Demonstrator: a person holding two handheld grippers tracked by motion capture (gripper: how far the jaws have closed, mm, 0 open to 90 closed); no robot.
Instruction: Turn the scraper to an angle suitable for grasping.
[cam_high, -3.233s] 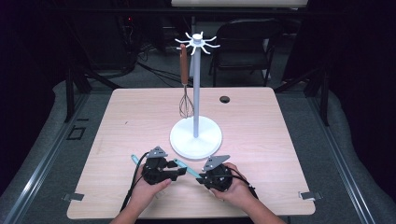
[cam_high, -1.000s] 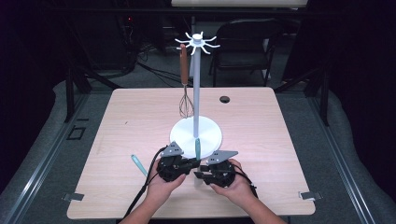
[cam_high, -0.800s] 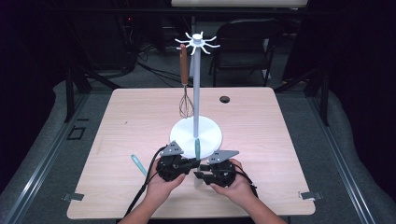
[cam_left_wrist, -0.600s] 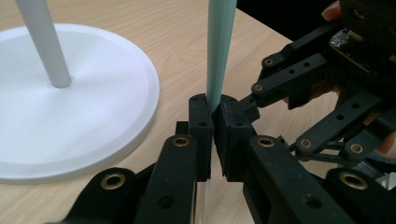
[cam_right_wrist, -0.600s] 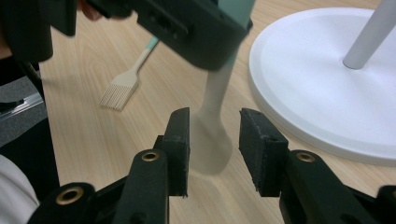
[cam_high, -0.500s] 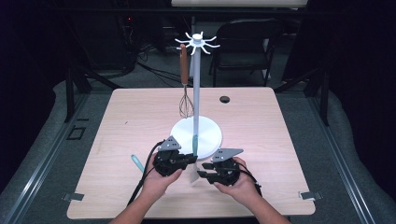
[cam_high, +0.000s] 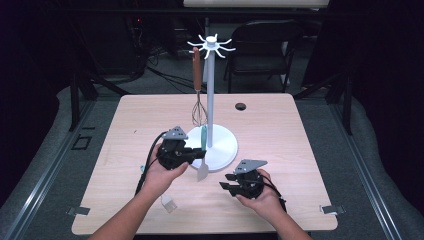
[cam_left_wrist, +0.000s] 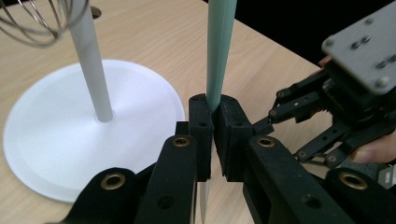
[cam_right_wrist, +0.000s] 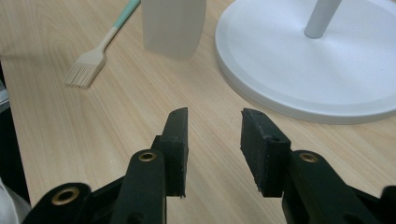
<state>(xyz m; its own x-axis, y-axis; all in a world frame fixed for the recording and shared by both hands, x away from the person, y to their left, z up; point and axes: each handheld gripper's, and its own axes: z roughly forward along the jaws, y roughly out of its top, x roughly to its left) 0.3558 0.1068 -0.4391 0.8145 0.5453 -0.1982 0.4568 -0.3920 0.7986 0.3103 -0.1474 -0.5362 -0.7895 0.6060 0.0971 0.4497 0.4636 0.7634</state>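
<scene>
My left claw (cam_high: 192, 152) is pinched tight on a spatula (cam_high: 203, 155) with a mint-green handle and a pale translucent blade, gripping it on the handle just above the blade; in the left gripper view the pads (cam_left_wrist: 201, 126) press on either side of the green shaft (cam_left_wrist: 219, 51), which rises straight up between them. The spatula hangs close to upright, lifted off the worktop (cam_high: 300, 140), its handle up against the front of the white utensil stand (cam_high: 210, 95) and its blade (cam_high: 202, 171) dangling at about 7 o'clock from the stand's round base (cam_high: 225, 150), just past the rim. My right claw (cam_high: 226, 188) sits low over the worktop at roughly 5 o'clock from the base, well apart from the spatula; its jaws have just been opening and now stand spread with nothing between them, the right gripper view showing bare wood in the gap and the blade (cam_right_wrist: 173, 25) ahead at 11 o'clock. A whisk (cam_high: 198, 95) with a brown handle hangs from one arm of the stand, at 10 o'clock from the pole. A small pastry brush (cam_high: 167, 202) lies flat on the worktop near the front edge, beside my left wrist. A dark round cap (cam_high: 241, 106) is in the worktop at 1 o'clock from the stand.
</scene>
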